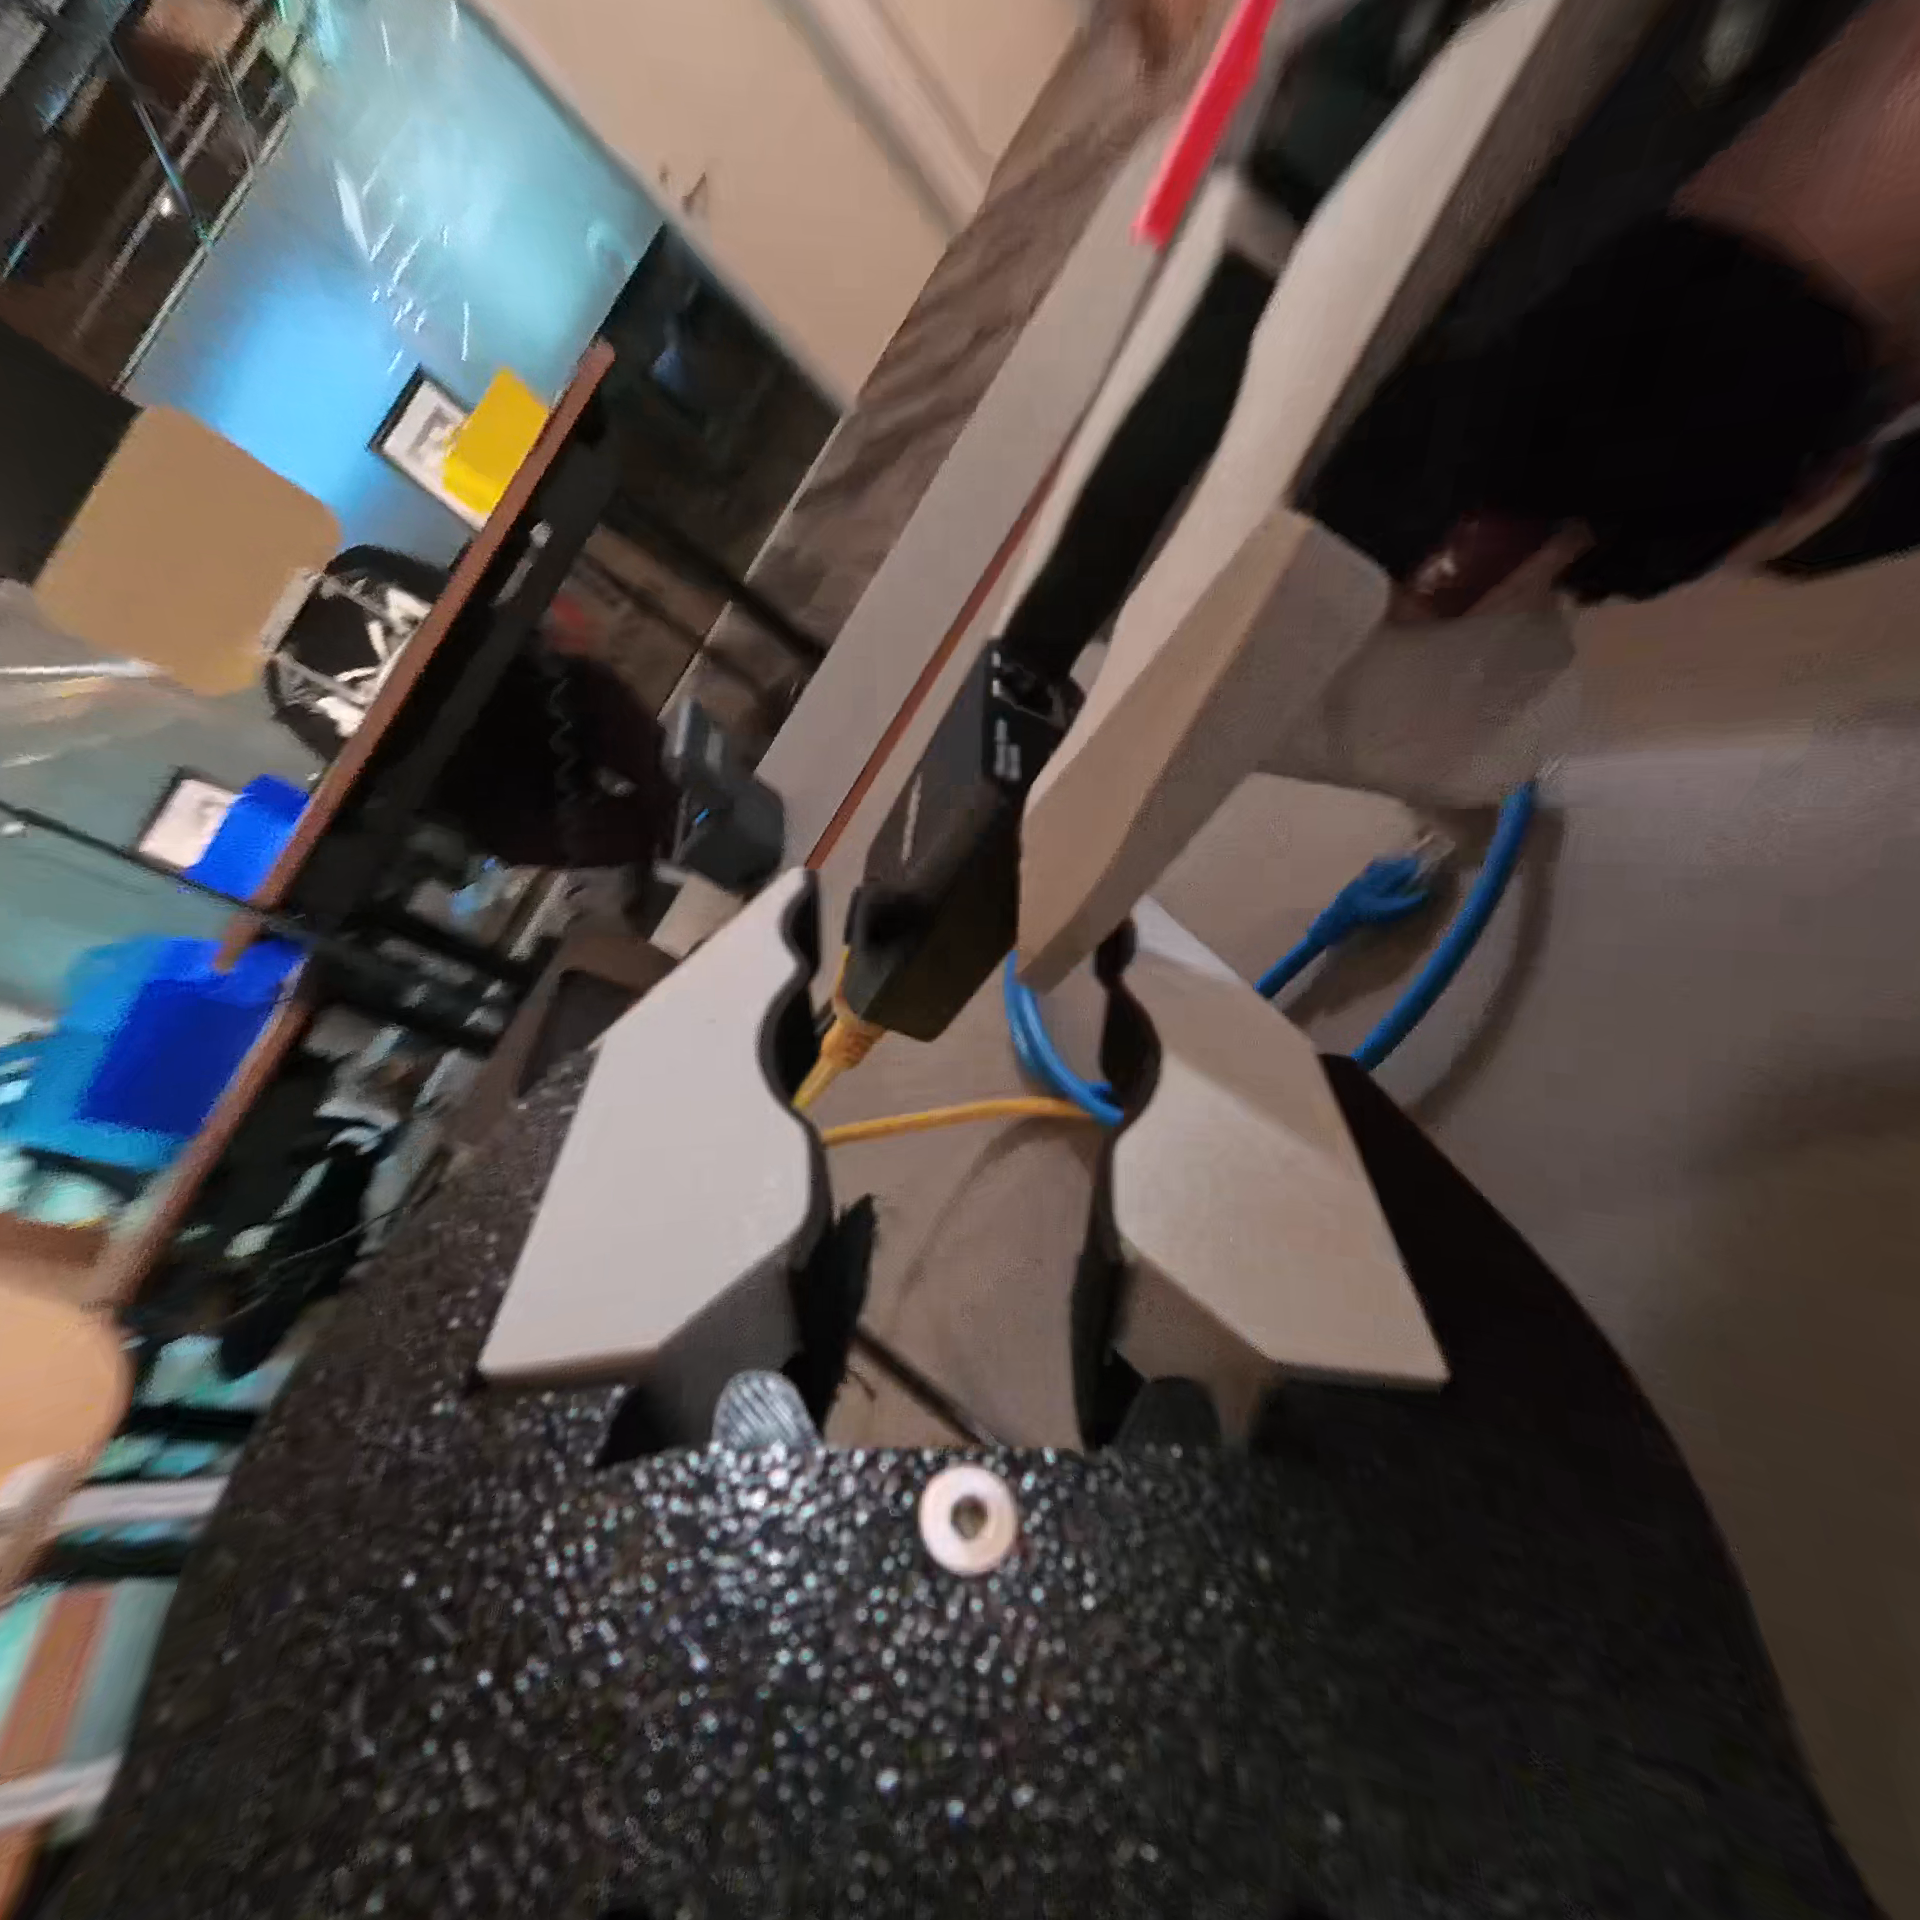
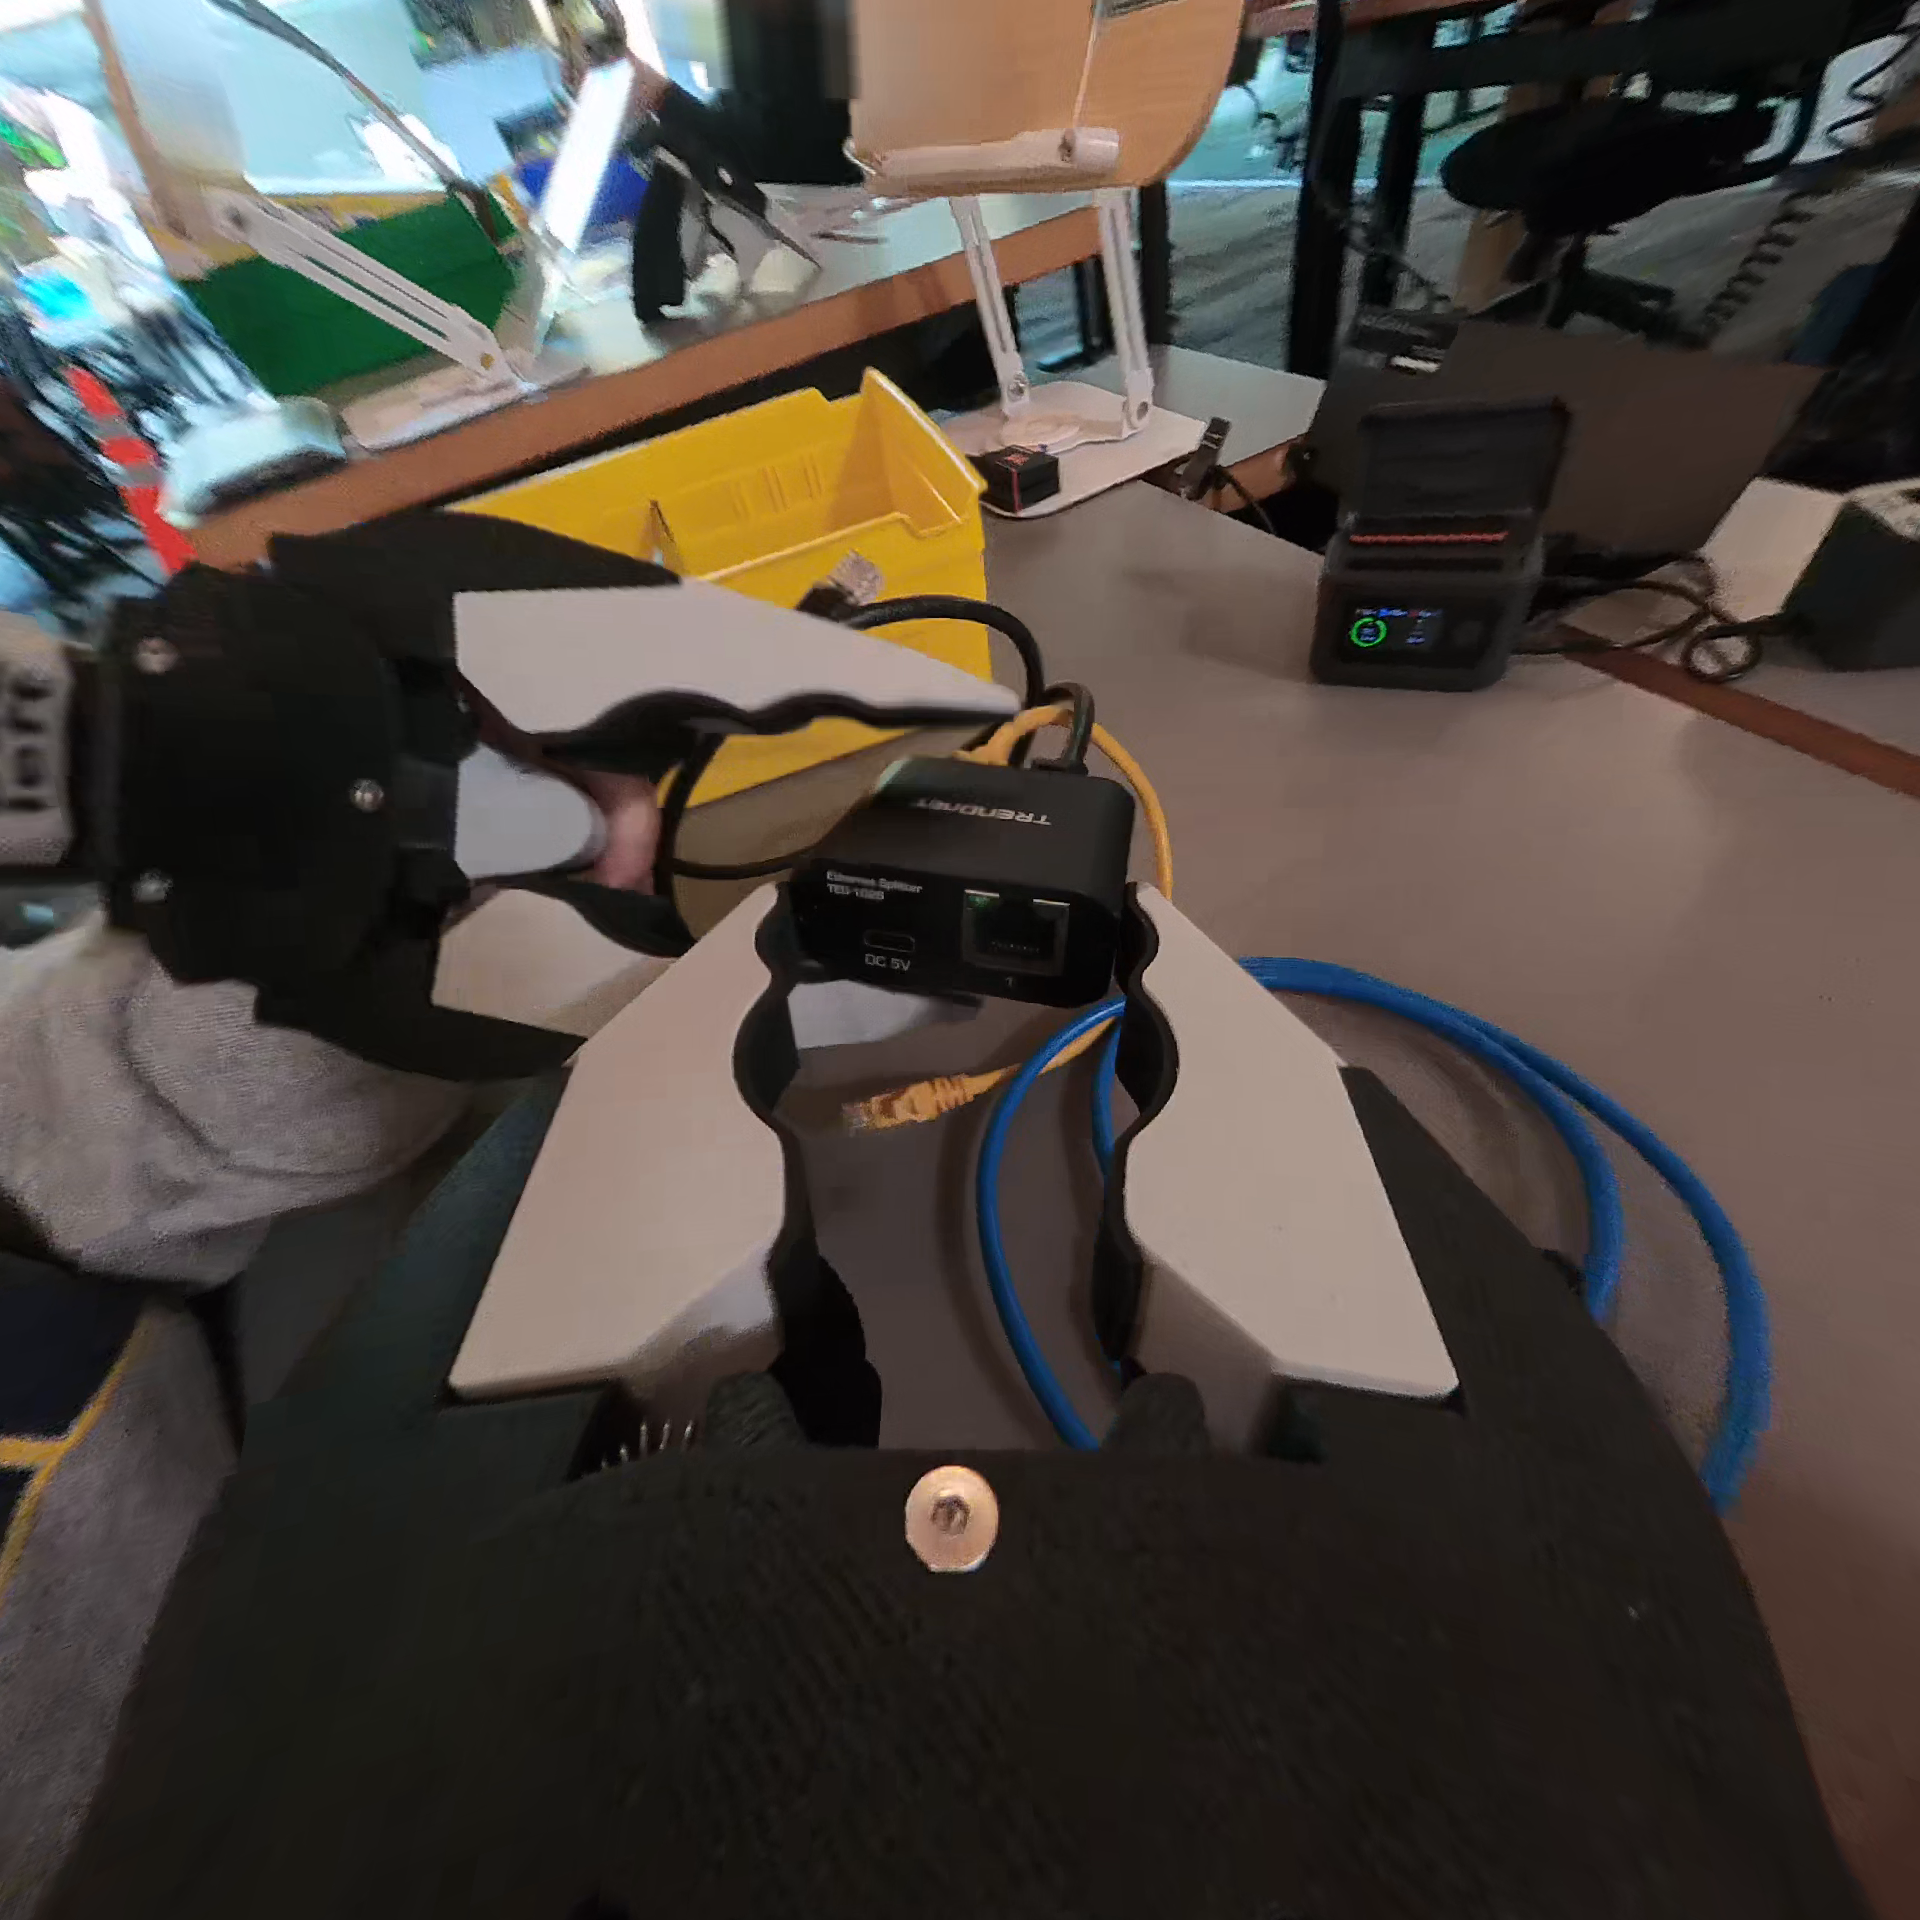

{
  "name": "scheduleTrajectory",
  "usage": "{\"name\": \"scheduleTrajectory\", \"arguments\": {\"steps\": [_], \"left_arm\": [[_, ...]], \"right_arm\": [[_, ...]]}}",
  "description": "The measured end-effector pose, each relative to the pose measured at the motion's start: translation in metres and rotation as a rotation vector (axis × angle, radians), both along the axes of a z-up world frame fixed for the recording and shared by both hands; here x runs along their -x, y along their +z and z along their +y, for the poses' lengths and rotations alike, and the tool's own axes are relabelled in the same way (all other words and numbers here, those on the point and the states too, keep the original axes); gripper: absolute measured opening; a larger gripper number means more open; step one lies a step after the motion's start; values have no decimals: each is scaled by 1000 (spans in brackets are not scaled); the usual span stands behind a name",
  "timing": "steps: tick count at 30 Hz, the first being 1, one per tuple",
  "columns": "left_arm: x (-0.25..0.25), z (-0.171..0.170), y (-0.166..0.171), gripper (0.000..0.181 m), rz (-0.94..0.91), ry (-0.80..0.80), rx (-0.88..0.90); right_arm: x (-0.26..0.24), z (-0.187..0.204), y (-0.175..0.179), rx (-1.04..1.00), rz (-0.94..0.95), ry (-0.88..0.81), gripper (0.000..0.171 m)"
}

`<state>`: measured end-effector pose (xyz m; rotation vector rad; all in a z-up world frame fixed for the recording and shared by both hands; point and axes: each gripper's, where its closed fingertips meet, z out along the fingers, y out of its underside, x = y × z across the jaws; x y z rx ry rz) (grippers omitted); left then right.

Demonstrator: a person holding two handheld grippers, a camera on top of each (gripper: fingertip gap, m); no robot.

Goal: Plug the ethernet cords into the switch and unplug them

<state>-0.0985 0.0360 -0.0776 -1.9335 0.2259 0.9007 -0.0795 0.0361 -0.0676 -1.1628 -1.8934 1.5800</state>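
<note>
- Step, likely: plugging in, with switch (image 2: 966, 831) pinched over the surface (image 2: 1455, 883) in the jaws of the right gripper (image 2: 954, 914).
- Left gripper (image 1: 956, 935) jaws wide, gripping nothing, beside the plugged end of the yellow cord (image 1: 935, 1117).
- Next, likely: grabbing a loose plug, lining it up straight with the empty front port (image 2: 1016, 930).
- Counted: one switch; three cords, namely yellow, blue cord (image 2: 1558, 1091) and black cord (image 2: 935, 613).

The right claw (image 2: 951, 925) clamps the switch (image 2: 961, 883) between its fingertips. The left claw (image 1: 961, 977) stands open, pointed sideways toward the right claw's tips.
</note>
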Motion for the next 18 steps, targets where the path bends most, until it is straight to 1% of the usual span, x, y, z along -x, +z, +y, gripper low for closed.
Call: {"name": "scheduleTrajectory", "arguments": {"steps": [1, 2, 3, 6, 8, 10, 13, 15, 16, 17, 18], "left_arm": [[-3, 0, 3, 64, -34, -34, -46], [-7, 0, 5, 74, -61, -74, -74], [-9, -2, 5, 75, -74, -101, -79], [-10, -8, -2, 72, -32, -154, -4], [-18, -9, -8, 69, 15, -225, 55], [-31, -6, -10, 65, 35, -303, 77], [-38, 1, -14, 58, 71, -322, 111], [-40, 5, -27, 55, 84, -332, 182], [-38, 6, -28, 45, 116, -315, 195], [-32, 6, -26, 22, 163, -281, 201], [-31, 4, -29, 21, 184, -281, 230]], "right_arm": [[-1, 2, 0, 45, -10, 26, 60], [-3, 4, 1, 92, -21, 57, 60], [-6, 5, 1, 135, -31, 92, 60], [-15, 8, -1, 218, -62, 205, 60], [-21, 9, -1, 271, -80, 281, 60], [-26, 9, -4, 310, -103, 351, 60], [-35, 8, -7, 356, -138, 457, 60], [-41, 2, -7, 382, -152, 533, 60], [-43, 0, -9, 373, -165, 551, 60], [-43, -2, -14, 357, -181, 558, 60], [-42, -3, -16, 354, -191, 554, 60]]}}
